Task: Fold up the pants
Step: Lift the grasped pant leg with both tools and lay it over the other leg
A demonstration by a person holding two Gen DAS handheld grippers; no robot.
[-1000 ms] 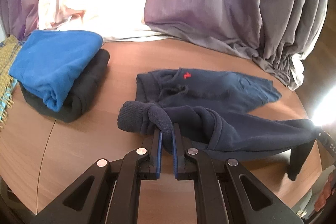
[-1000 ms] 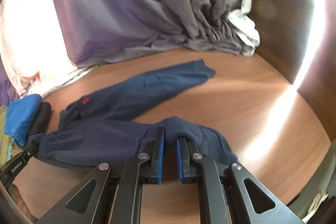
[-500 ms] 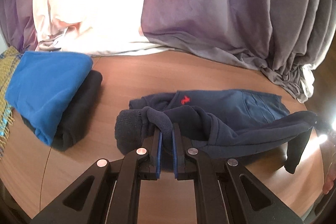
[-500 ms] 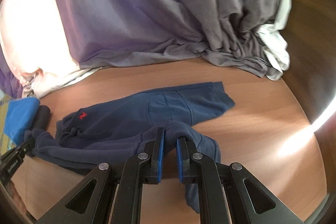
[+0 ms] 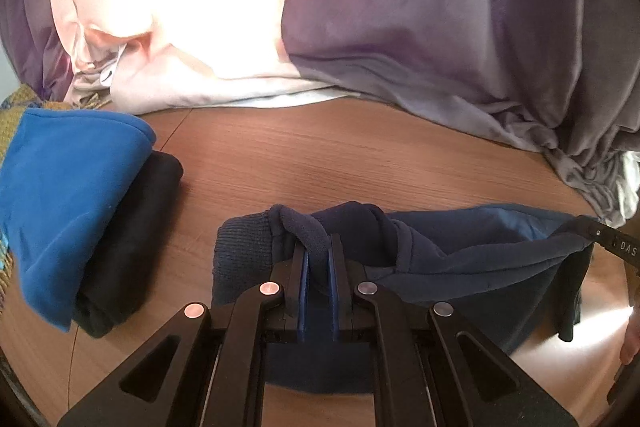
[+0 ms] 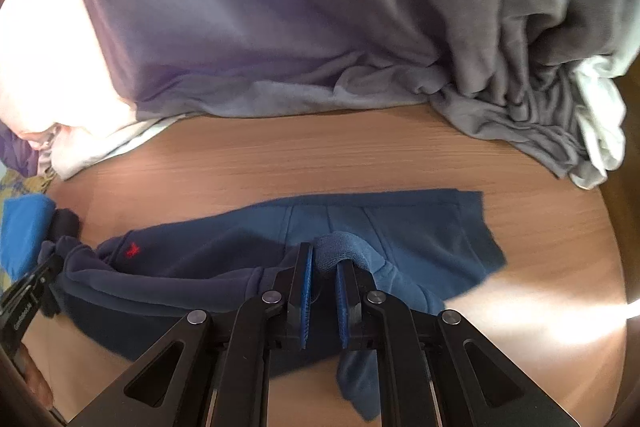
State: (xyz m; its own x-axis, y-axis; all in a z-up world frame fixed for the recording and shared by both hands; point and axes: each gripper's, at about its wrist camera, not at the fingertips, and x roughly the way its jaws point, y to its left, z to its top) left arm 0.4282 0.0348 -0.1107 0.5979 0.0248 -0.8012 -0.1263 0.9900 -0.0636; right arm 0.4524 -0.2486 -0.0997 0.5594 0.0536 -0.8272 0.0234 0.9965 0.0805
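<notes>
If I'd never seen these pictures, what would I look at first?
Probably the navy pants, stretched across the middle of the wooden table. The left gripper and right gripper each pinch a bunched fold of them. Next, the bright blue folded garment on a black one at the left, and the purple curtain behind.

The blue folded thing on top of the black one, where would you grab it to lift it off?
Best guess: grip the blue folded garment at its rounded folded edge, the side that faces the open wooden table. Come in level from that side. The fold there is thick and overhangs the black garment beneath, so the fingers could likely close on blue alone.
</notes>
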